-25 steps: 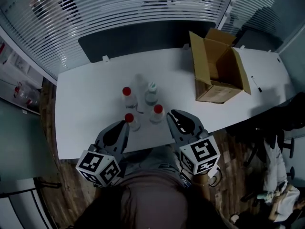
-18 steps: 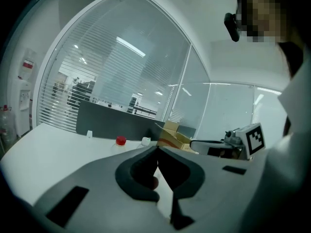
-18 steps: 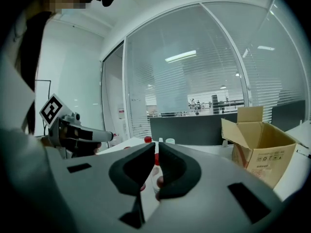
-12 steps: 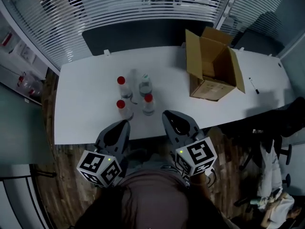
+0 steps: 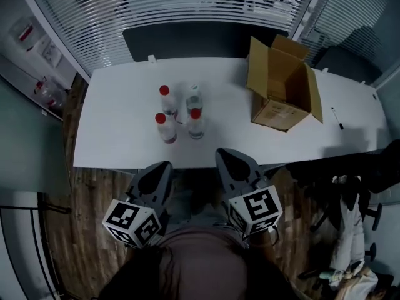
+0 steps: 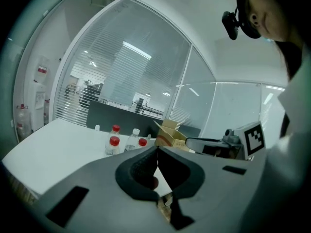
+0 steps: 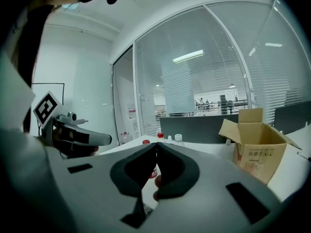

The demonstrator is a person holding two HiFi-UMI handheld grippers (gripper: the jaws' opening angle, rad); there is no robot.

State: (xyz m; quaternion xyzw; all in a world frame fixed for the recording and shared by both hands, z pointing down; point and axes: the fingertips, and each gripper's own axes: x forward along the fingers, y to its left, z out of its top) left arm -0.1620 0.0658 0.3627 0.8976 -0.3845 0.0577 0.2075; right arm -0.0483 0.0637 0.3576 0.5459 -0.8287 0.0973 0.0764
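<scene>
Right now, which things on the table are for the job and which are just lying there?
For the job, most likely: three red-capped bottles, white-capped bottle.
Just lying about, it seems: open box, pen.

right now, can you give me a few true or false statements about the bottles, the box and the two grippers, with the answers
1. The left gripper and the right gripper are both shut, with nothing between their jaws. True.
2. Every bottle on the white table has a red cap. False: there are three red-capped bottles and one white-capped bottle.
3. The cardboard box stands open, to the right of the bottles. True.
4. The left gripper touches a bottle. False: both grippers are near the table's front edge, apart from every bottle.
</scene>
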